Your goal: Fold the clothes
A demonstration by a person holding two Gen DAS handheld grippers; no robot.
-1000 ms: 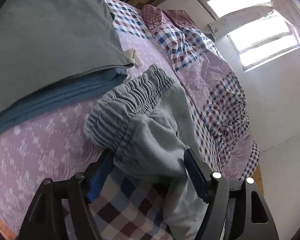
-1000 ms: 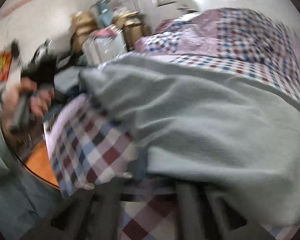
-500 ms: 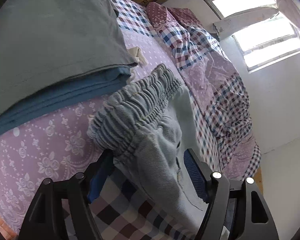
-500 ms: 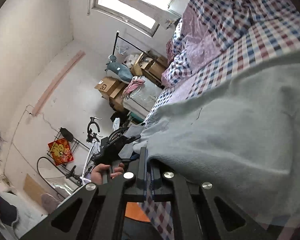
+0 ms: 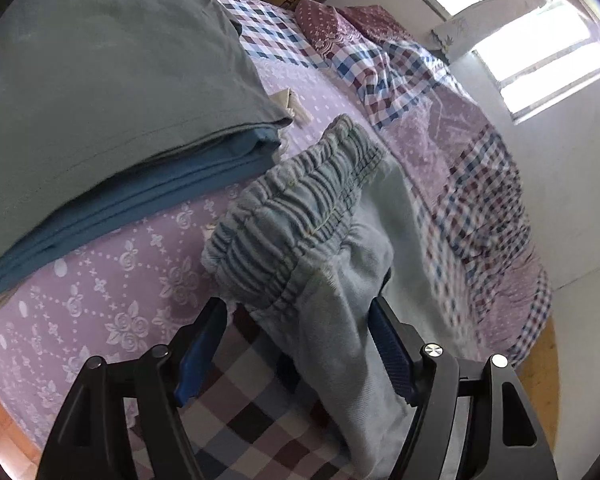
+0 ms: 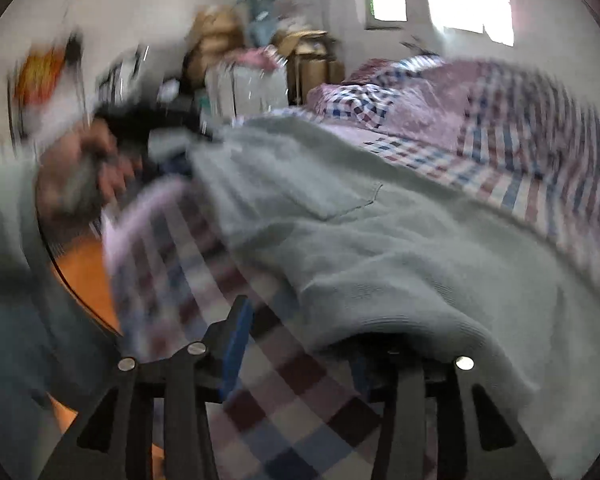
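While the left claw stands released around the light denim trousers on the bed, the right claw gapes beside them.

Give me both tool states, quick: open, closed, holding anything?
Left tool: open, the pale denim trousers draped between its fingers, not clamped.
Right tool: open, the trousers' cloth over its right finger; view blurred.

The right gripper has swung back low over the jeans; its jaws now parted
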